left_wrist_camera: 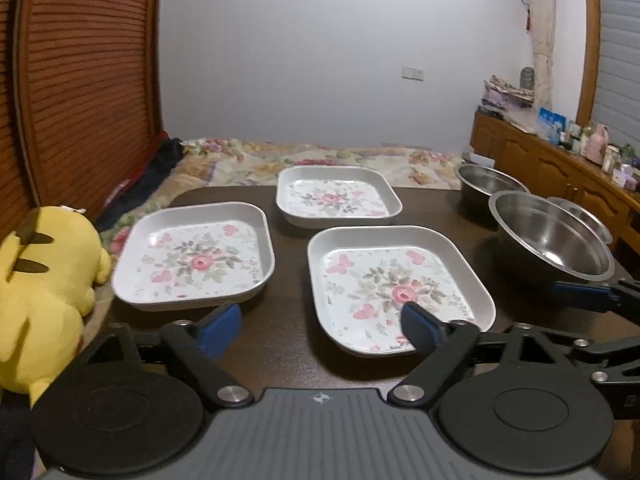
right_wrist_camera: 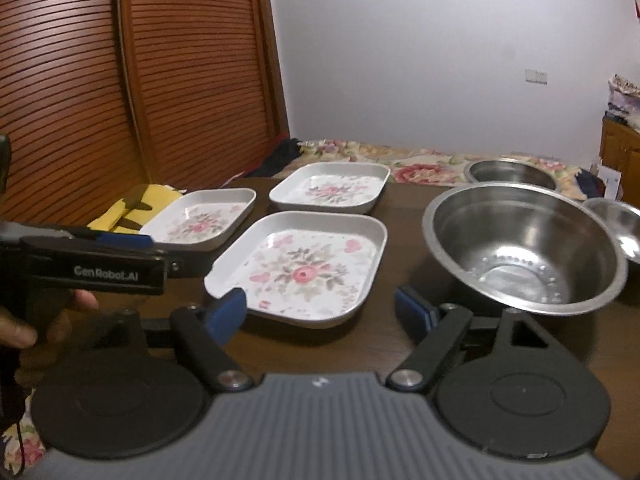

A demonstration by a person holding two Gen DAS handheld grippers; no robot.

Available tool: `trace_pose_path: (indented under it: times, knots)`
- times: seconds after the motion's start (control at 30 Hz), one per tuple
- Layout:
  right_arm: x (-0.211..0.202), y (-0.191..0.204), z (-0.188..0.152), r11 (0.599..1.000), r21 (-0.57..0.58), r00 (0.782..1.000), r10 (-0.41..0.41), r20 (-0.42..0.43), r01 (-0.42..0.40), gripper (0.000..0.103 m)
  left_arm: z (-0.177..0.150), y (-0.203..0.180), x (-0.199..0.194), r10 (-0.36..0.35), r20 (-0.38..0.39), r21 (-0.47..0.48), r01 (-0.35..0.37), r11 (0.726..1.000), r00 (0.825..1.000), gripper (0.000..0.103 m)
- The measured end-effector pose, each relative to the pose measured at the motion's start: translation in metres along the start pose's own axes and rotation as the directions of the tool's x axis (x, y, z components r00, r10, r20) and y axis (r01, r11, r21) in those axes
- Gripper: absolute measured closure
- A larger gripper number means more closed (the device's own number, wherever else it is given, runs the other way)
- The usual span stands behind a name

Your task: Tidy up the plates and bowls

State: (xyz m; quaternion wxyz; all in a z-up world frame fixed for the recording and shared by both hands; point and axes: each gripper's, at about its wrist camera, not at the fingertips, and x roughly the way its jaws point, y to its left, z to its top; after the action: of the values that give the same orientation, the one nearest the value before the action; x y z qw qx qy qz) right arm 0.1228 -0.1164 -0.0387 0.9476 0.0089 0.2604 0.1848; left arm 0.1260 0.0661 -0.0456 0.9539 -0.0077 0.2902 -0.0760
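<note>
We have stacked nothing yet: three plates (left_wrist_camera: pixel 194 256) and three bowls (right_wrist_camera: pixel 524 248) sit separate on the bench (right_wrist_camera: pixel 400 344), both claws wide, empty.

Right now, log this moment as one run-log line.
left tongs open, empty | right tongs open, empty | three floral plates unstacked | steel bowls separate | table

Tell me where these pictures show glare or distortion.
Left wrist view: the door bows from fisheye distortion, and the big bowl shows soft glare. Right wrist view: bright reflections inside the big bowl, and the same door curves.
</note>
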Motion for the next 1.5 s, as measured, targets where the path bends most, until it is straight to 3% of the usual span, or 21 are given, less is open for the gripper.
trace_pose_path:
  times: [0.33, 0.5, 0.63, 0.83, 1.1, 1.5]
  knots:
    - [0.026, -0.01, 0.0, 0.998, 0.055, 0.999, 0.007, -0.042, -0.005, 0.052, 0.002, 0.003, 0.028, -0.058, -0.029, -0.018, 0.057, 0.998, 0.998, 0.043]
    - [0.033, -0.013, 0.001, 0.998, 0.069, 0.999, -0.008, -0.051, 0.011, 0.057, 0.002, 0.006, 0.038, -0.061, -0.045, -0.034, 0.06, 0.998, 0.997, 0.051]
    - [0.037, -0.016, 0.002, 0.996, 0.071, 0.997, -0.046, -0.064, 0.051, 0.065, 0.002, 0.009, 0.046, -0.054, -0.066, -0.043, 0.051, 0.998, 0.996, 0.068]
    - [0.045, -0.022, 0.002, 0.993, 0.106, 0.996, -0.042, -0.084, 0.051, 0.073, 0.003, 0.013, 0.052, -0.061, -0.074, -0.058, 0.057, 0.997, 0.995, 0.082]
    - [0.049, -0.026, 0.001, 0.99, 0.13, 0.994, -0.047, -0.096, 0.059, 0.08, 0.0, 0.011, 0.055, -0.06, -0.079, -0.059, 0.056, 0.997, 0.995, 0.088]
    - [0.047, -0.031, -0.001, 0.987, 0.155, 0.996, -0.021, -0.083, 0.034, 0.084, 0.001, 0.012, 0.051, -0.048, -0.076, -0.051, 0.044, 0.998, 0.996, 0.093]
